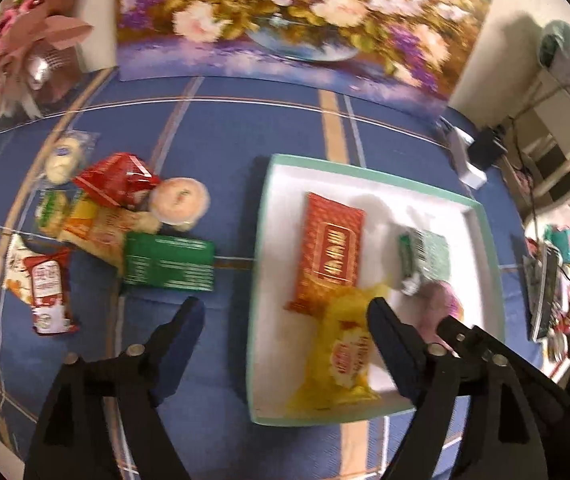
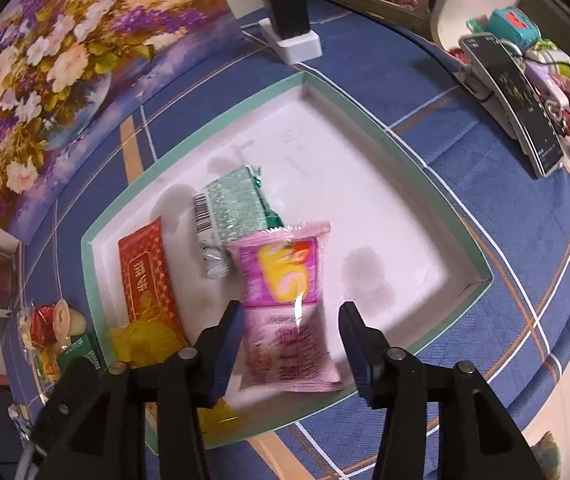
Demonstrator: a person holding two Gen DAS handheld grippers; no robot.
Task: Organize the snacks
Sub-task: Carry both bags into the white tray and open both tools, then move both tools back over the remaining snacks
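I'm hovering both tools over the tray (image 2: 481,276): right tool (image 2: 291,344) is hanging part open around the pink pack (image 2: 285,308), not pinching. Left tool (image 1: 285,320) is gaping empty by the yellow pack (image 1: 345,356); more snacks (image 1: 117,216) are waiting far left.

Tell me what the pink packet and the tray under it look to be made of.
Pink packet: glossy plastic film, probably; it shows a bright glare streak and crimped, sealed ends.
Tray: matte white inside with a mint-green rim and folded corners, so likely cardboard; faint grey stains mark its floor.
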